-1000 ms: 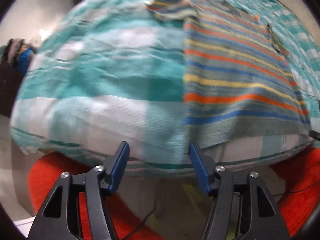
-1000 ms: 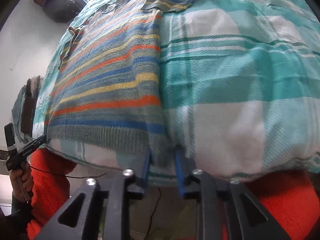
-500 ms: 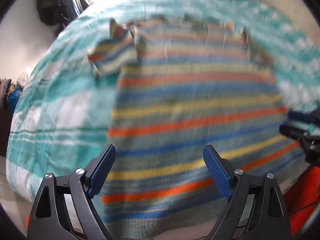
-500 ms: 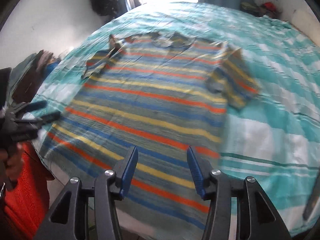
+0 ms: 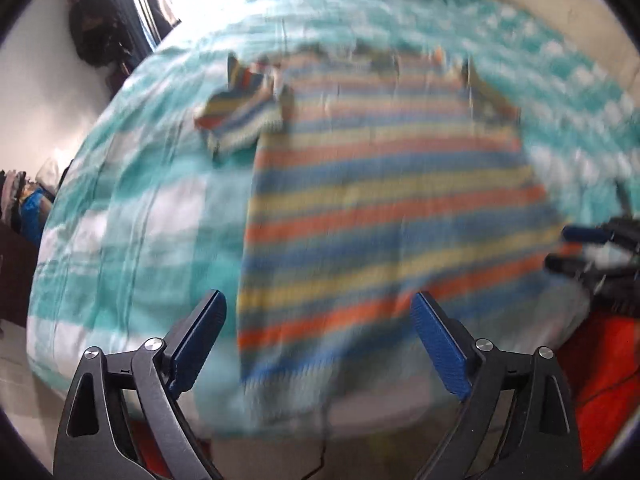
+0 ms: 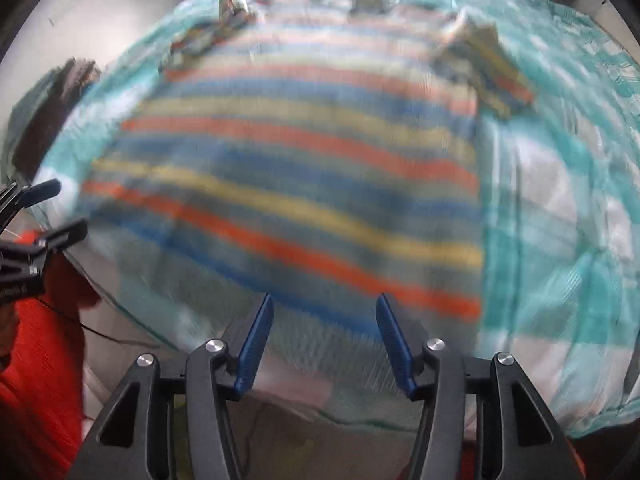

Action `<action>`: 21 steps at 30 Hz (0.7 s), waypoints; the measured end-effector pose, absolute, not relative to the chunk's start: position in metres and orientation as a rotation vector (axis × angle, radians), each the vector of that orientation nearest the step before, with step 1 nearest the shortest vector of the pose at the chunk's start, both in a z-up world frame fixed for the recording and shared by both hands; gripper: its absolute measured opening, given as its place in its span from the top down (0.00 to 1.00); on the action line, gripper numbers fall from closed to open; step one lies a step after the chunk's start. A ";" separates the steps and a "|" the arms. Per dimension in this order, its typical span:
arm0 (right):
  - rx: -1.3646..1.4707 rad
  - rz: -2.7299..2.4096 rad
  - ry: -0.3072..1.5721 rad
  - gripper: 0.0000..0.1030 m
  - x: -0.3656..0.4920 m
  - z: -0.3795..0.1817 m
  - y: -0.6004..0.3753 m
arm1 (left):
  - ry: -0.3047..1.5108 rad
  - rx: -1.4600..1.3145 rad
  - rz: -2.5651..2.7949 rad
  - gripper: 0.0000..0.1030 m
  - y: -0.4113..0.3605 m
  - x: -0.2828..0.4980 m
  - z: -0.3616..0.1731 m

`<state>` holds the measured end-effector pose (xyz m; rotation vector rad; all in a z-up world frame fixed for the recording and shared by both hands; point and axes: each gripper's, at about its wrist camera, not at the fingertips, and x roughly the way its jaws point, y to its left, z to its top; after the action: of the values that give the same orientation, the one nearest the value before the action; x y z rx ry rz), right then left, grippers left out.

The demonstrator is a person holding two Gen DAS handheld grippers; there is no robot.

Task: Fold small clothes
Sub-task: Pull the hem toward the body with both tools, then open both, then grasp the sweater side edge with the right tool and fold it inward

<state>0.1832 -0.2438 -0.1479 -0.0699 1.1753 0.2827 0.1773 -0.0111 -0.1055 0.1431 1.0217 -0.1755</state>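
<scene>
A small striped shirt [image 5: 380, 208] in orange, yellow, blue and grey lies spread flat on the bed, collar at the far end, hem toward me. It also shows in the right wrist view [image 6: 304, 184]. One sleeve [image 5: 244, 112] is crumpled at its far left. My left gripper [image 5: 318, 340] is open and empty above the shirt's hem. My right gripper [image 6: 324, 340] is open and empty above the hem near the shirt's right side. The right gripper shows at the edge of the left wrist view [image 5: 596, 248]. Both views are motion-blurred.
The bed is covered by a teal and white checked sheet [image 5: 132, 220]. My red sleeve [image 6: 36, 360] is at the lower left of the right wrist view. Dark bags hang by the bright doorway [image 5: 100, 24]. A white wall stands at the left.
The right gripper let go of the shirt's hem corner and opened. Both grippers rose from the bed edge and now look down over the whole shirt. The left jaws opened wider.
</scene>
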 end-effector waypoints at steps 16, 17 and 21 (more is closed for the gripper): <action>-0.047 0.285 1.080 0.44 0.262 -0.137 -0.296 | 1.050 0.161 -0.082 0.05 -0.011 0.158 -0.166; -0.077 0.250 1.046 0.44 0.279 -0.132 -0.304 | 1.048 0.146 -0.070 0.05 -0.009 0.157 -0.162; -0.184 0.264 1.033 0.44 0.356 -0.145 -0.304 | 1.006 0.111 -0.021 0.05 0.004 0.164 -0.149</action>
<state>0.3556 -0.3037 -0.1455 -0.1842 1.0335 0.2643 0.1641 0.0037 -0.1493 0.1108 1.0064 -0.0214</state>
